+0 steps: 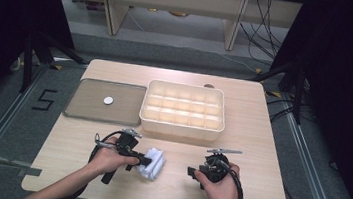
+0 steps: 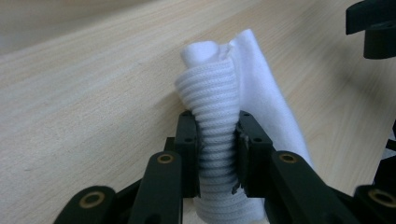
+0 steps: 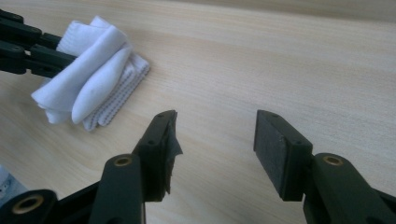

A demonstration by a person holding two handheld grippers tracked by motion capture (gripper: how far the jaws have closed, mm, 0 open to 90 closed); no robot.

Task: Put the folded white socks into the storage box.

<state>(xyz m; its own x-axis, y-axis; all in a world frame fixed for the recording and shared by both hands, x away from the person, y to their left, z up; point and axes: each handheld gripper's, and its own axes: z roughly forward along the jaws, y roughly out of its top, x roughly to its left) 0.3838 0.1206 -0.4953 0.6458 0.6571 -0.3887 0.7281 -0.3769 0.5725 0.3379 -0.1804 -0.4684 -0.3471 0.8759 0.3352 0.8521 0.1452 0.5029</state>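
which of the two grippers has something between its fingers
The left gripper: its fingers clamp the ribbed cuff of the white sock lying on the table. The right gripper is open, with bare tabletop between its fingers.

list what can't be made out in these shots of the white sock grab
- Lower end of the white sock: left gripper view, cut off by the bottom edge behind the left gripper.
- Small white round thing on the grey tray: high view, too small to identify.
- Dark spot behind the compartment box: high view, hidden by its rim.
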